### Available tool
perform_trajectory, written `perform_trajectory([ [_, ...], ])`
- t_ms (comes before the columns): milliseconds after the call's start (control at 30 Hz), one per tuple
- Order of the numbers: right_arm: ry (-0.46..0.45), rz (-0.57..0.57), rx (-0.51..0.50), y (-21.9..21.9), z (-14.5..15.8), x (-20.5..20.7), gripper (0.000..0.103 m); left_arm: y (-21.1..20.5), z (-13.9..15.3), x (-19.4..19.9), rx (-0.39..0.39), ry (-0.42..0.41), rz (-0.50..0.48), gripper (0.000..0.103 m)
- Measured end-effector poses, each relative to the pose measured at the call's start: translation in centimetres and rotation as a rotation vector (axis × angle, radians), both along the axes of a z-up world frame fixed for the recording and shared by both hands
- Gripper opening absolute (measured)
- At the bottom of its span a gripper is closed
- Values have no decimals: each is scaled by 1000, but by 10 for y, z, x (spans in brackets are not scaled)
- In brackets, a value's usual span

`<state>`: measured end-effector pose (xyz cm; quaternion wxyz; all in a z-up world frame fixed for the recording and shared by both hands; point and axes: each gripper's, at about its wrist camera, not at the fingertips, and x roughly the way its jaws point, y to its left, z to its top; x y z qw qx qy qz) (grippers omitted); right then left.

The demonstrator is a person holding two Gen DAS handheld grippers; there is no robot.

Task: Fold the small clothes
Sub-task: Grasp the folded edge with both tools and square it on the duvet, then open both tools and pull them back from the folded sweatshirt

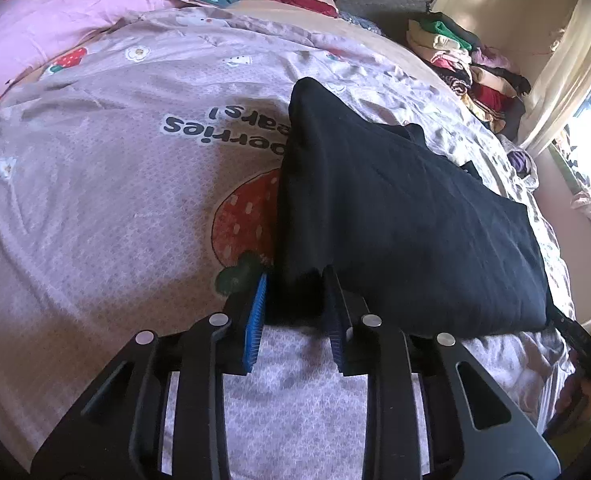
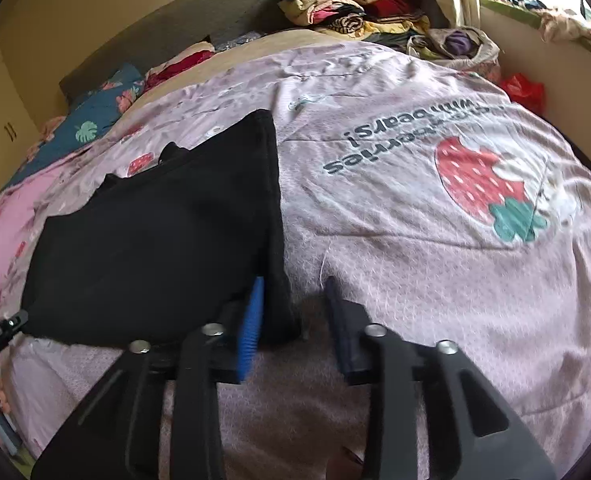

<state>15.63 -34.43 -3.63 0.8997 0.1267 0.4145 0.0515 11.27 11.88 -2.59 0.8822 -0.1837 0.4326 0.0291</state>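
A black garment [image 1: 395,208] lies folded and flat on the pink strawberry-print bedsheet [image 1: 115,200]. My left gripper [image 1: 295,276] straddles its near left corner. Dark cloth fills the gap between the blue pads, which stand a little apart. In the right wrist view the same garment [image 2: 155,232] lies left of centre. My right gripper [image 2: 294,282] is open at its near right corner. The cloth lies against the left blue pad [image 2: 251,320], and bare sheet [image 2: 415,260] shows before the right finger. Each gripper's body shows at the edge of the other's view.
Folded clothes are piled [image 1: 467,68] [image 2: 355,4] at the far corner of the bed by the wall. A pink quilt [image 1: 35,32] and a blue leaf-print pillow [image 2: 95,116] lie at the head. A red bag [image 2: 523,88] sits beside the window wall.
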Motion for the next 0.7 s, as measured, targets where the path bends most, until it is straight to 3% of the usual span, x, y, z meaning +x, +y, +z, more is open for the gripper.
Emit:
perform_trajectory([
  [133,-11,-8,10,-3,1,-7,49,0,2,-6,13,-1,1,23],
  [233,-23,-23,-7,-2,3,-12,74,-2,4,-8,15,-2,1,35],
  [433,-34,-49,-9,-4,4,-20,86,-5,9,-17,34,-9,-2,50],
  [500,-43,-61,-10,-6,5,-24,94,-5,10,-20,37,-12,0,62],
  [700,-89,-53,-20,0,11,-32,98,-1,17,-29,58,-20,13,86],
])
